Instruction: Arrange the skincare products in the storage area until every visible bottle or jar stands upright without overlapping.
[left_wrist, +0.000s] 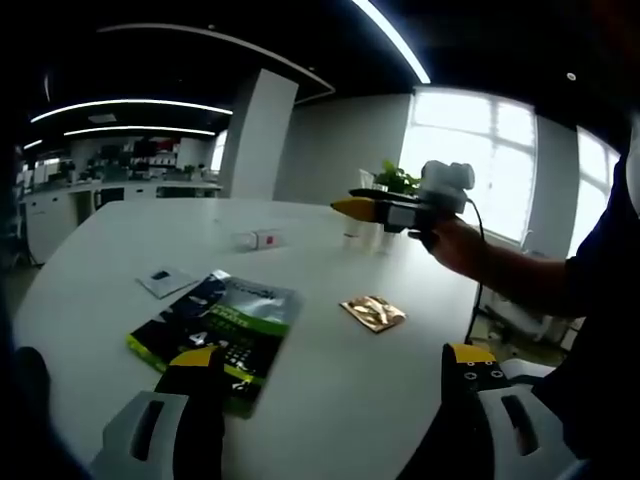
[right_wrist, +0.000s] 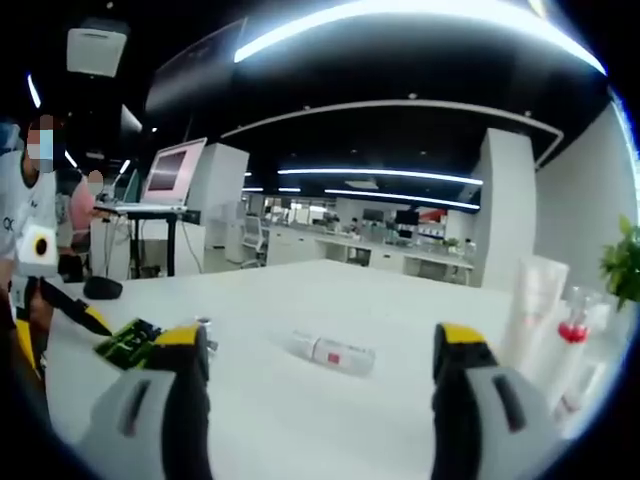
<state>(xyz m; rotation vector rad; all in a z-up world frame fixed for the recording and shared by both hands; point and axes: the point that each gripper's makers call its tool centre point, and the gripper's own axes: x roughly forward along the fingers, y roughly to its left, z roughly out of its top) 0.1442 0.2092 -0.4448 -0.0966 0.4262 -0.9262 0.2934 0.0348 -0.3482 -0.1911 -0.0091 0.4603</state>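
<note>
A small white bottle with a red label (left_wrist: 262, 239) (right_wrist: 333, 352) lies on its side on the white table (left_wrist: 330, 400), apart from both grippers. At the table's right side stand a tall white tube (right_wrist: 530, 300) and a clear bottle with a red cap (right_wrist: 570, 338), both upright. My left gripper (left_wrist: 330, 395) is open over the near table with nothing between its jaws. My right gripper (right_wrist: 325, 385) is open too, pointing at the lying bottle from a distance. It also shows as a yellow-tipped tool in a hand (left_wrist: 352, 206).
A green packet (left_wrist: 220, 325) (right_wrist: 130, 342), a small white sachet (left_wrist: 165, 282) and a gold sachet (left_wrist: 373, 312) lie flat on the table. A potted plant (left_wrist: 395, 178) stands near the window. A monitor on a stand (right_wrist: 170, 170) and a person are beyond the table's left edge.
</note>
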